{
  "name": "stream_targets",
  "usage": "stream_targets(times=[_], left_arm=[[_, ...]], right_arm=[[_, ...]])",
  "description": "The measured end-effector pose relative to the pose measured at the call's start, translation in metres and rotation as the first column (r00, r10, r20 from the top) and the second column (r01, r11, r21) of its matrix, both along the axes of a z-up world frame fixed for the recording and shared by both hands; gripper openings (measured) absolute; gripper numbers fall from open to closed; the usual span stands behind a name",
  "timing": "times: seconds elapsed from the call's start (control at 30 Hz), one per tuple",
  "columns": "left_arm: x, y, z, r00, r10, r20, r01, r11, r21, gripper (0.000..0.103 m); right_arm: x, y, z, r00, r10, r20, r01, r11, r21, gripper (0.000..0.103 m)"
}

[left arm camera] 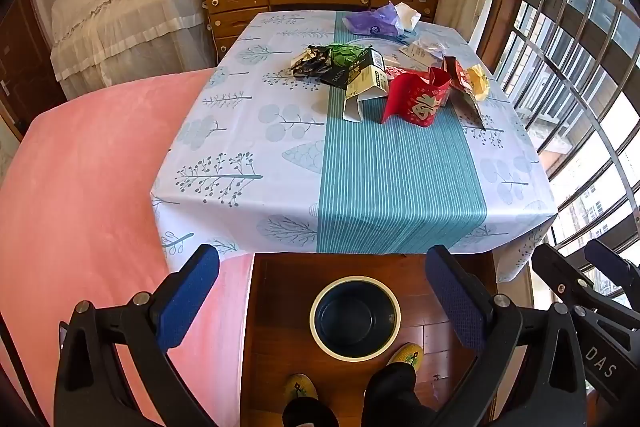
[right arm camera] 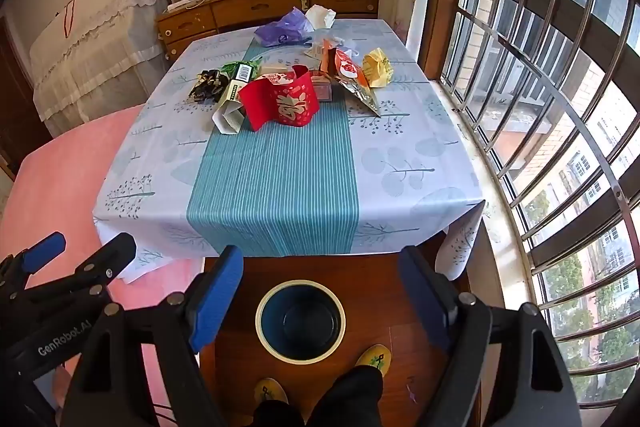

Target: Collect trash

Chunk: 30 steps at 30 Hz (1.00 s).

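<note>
Left wrist view first: the left gripper [left arm camera: 322,291] has its blue-padded jaws spread as wide as they go, with nothing between them and nothing touching the pads; through the gap shows only the dark bin [left arm camera: 355,318] on the wooden floor, near the person's yellow slippers [left arm camera: 406,354]. In the right wrist view the right gripper [right arm camera: 320,291] stands likewise splayed and empty, tilted down over the same bin.

Further out, the trash lies in a loose cluster on the far half of the table [left arm camera: 224,163], well apart from both grippers. Nearest is a curled red paper band [left arm camera: 416,95] with gold printing, standing on edge; it looks light and springy, so I would pinch its upper rim rather than squeeze across the loop, which would only flatten it. Just left of it leans a torn cream carton [left arm camera: 366,87], stiff enough to take by a flap. Left again sits a dark crumpled wrapper [left arm camera: 310,63] beside a green one [left arm camera: 344,54]; both probably slippery foil, best gripped at a bunched fold. To the right lie a foil pouch [right arm camera: 358,83] and a yellow crumpled paper [right arm camera: 378,69]. At the far edge rest a purple plastic bag [left arm camera: 372,21] and a white wad [left arm camera: 407,14], soft and limp. Some pale scraps behind the pouch are too tangled to identify. Everything appears featherweight, and nothing looks fragile.
</note>
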<state>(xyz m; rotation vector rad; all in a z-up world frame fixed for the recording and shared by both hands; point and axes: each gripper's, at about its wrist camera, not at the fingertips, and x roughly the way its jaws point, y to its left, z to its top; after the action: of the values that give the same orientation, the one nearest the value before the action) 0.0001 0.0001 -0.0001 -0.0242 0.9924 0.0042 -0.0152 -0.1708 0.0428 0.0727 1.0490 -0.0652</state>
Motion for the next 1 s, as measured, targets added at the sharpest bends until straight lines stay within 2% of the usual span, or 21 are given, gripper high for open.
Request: stream_targets(times=[1.0], left_arm=[[0.0011,0.0057,-0.0017,1.000,-0.014,0.005,0.014,1.000,0.001,0.102]], right_arm=[[0.0017,0.0080,0.0030,1.000,-0.007,-0.002,0.007,0.999,-0.033,0.081]])
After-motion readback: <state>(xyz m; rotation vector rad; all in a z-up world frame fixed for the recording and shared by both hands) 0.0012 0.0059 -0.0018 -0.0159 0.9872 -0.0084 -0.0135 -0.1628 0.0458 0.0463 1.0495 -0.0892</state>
